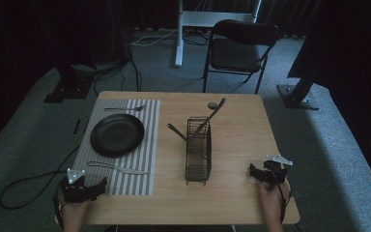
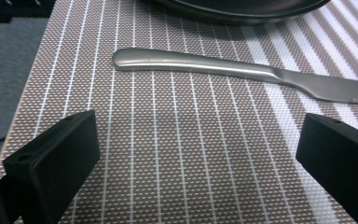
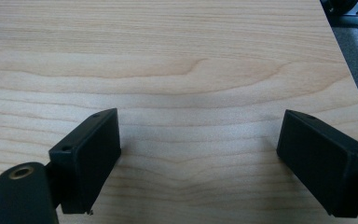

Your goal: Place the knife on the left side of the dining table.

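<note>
Steel knife (image 2: pixel 223 70) on the striped mat (image 2: pixel 177 154) near the desk's front-left corner looks stiff, slick and flat, so my spread left tool (image 2: pixel 198 158) should pinch its rounded handle crosswise.

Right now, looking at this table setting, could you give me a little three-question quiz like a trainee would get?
1. True or false: the left gripper is clamped on the table knife.
2. Which item sits in the middle of the striped placemat? A) a glass bowl B) a black plate C) a folded napkin
3. Fill in: the tall utensils lean inside a black wire ____ on the wooden table.

Key
1. False: its jaws stand wide apart over the placemat, and the knife lies untouched ahead of them.
2. B, the black plate.
3. Basket: the wire basket stands near the table's centre, to the right of the placemat.
</note>
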The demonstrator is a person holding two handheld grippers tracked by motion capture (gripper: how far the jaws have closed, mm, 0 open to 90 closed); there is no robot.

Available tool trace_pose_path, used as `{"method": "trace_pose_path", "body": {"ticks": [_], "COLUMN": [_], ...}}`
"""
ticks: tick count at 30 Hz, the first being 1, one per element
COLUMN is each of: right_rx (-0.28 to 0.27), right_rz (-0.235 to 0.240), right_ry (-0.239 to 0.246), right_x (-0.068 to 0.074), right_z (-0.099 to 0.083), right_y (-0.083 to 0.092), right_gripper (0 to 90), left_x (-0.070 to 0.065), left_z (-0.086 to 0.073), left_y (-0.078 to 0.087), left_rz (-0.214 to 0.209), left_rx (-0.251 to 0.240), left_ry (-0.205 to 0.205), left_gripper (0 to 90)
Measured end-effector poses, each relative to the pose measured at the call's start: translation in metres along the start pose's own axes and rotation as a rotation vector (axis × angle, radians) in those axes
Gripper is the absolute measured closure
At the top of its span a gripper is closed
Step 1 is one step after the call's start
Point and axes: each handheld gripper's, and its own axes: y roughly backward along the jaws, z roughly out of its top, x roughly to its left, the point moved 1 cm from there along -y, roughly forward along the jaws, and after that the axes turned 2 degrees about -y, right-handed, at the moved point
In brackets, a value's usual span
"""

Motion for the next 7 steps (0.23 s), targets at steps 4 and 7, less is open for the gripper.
{"method": "trace_pose_path", "body": {"ticks": [4, 7], "right_rx": [0.000, 0.000], "right_rz": [0.000, 0.000], "right_ry": [0.000, 0.000], "right_x": [0.0000, 0.0000], "right_z": [0.0000, 0.0000], "right_y": [0.0000, 0.0000], "right_gripper": [12.4, 12.4], "left_x": [0.0001, 0.0015], "left_z": [0.0001, -0.0003], "left_y": [-0.0004, -0.0014], "left_rz": [0.010, 0.021], "left_rx": [0.003, 0.005], "left_ry": [-0.005, 0.002], "left_gripper": [0.0, 0.0]}}
